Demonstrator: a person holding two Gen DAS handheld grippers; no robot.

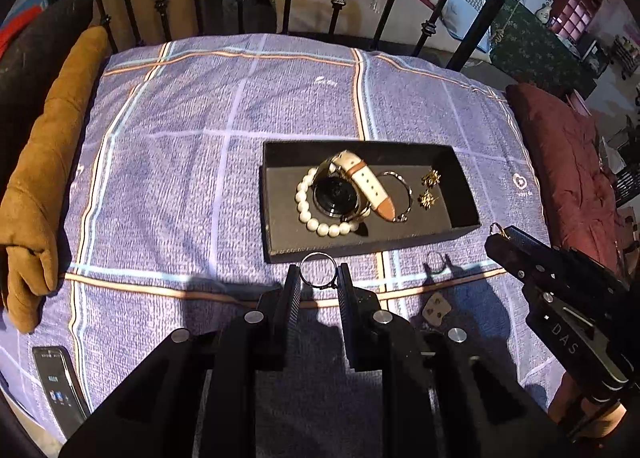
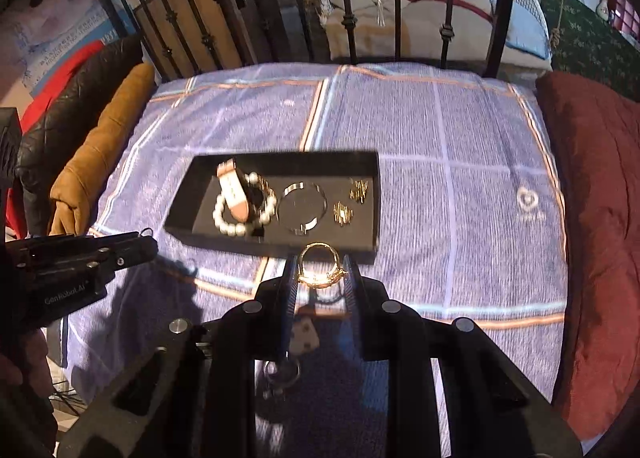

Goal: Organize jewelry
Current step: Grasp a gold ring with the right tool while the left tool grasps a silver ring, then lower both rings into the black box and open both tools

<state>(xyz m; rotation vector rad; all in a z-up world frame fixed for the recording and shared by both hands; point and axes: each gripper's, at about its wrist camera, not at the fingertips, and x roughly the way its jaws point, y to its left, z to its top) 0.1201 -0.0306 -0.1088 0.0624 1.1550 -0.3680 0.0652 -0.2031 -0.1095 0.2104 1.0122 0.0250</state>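
Progress looking decent: watch (image 1: 352,181), pearl bracelet (image 1: 316,213), bangle (image 1: 400,193) and gold earrings (image 1: 430,187) are sitting in the black tray (image 1: 276,193) on the bed; we're holding a silver ring (image 1: 316,270) in the left jaws and a gold ring (image 2: 320,266) in the right jaws, both hovering just short of the tray; a couple of small bits are lying loose on the blanket (image 1: 168,161).

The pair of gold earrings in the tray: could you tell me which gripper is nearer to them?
Right. The right gripper, shut on a gold ring, sits just short of the tray by the earrings; the left gripper fronts the tray's bracelet end.
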